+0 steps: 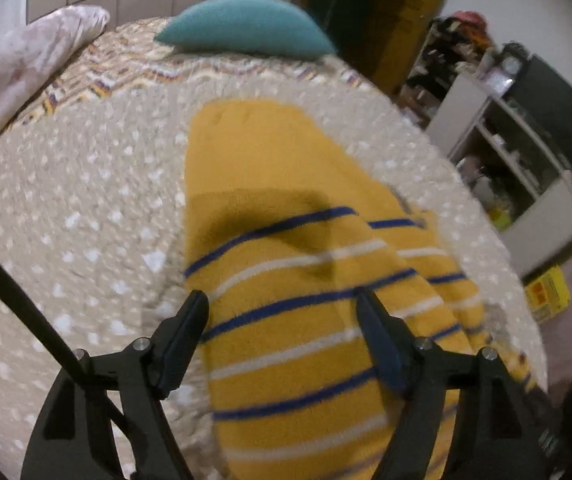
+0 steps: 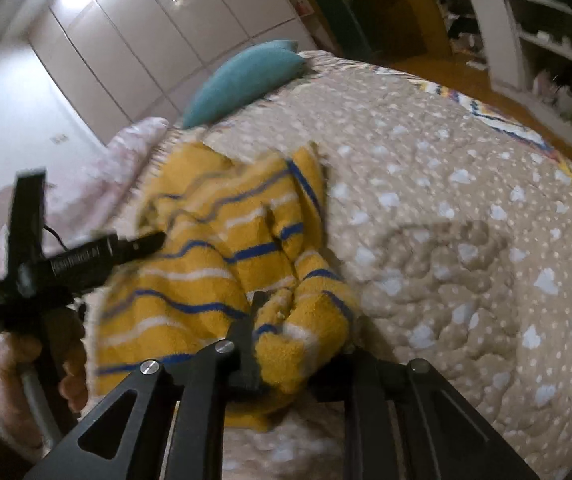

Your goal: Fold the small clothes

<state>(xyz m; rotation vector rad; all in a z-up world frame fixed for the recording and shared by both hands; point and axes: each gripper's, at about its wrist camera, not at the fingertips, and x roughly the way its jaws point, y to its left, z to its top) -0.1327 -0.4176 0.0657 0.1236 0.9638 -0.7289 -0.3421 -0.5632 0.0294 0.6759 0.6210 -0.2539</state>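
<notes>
Fleece this soft is sagging: your right tongs [image 2: 286,340] are pinching the yellow striped sweater [image 1: 286,300] on the bed [image 1: 86,220]; left tongs [image 1: 282,300] are hovering spread. Grab hems.

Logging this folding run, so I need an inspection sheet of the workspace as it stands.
Surface: bed with beige white-spotted quilt, rumpled in places.
Job's things: yellow striped fleece garment lying on the quilt, partly bunched.
Clutter: teal pillow and pinkish bedding at the head end.
Grippers: left gripper open over the garment; right gripper shut on a fold of it.
Cables: thin black cable by the left gripper's body.
Surroundings: white wardrobe, cluttered shelves, yellow box on the floor.
</notes>
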